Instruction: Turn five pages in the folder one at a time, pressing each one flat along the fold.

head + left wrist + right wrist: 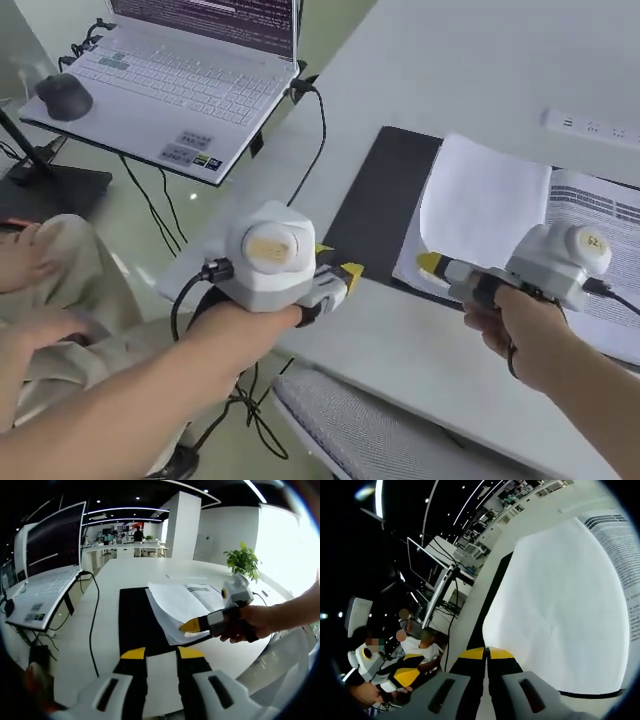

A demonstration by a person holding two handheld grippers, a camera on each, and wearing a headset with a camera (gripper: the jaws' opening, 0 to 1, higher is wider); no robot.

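A black folder lies open on the white table, also in the left gripper view as the folder. A blank white page arches up over it, beside a printed page. My right gripper is shut on the lower corner of that white page, whose edge runs down into the right gripper between its closed yellow tips. My left gripper hovers open off the folder's near left corner. The left gripper has bare table between its jaws. The right gripper sits ahead of it at the page.
A laptop on a stand and a mouse sit at the far left, with cables trailing to the table edge. A power strip lies at the back right. A chair seat is below the front edge. Someone sits at the left.
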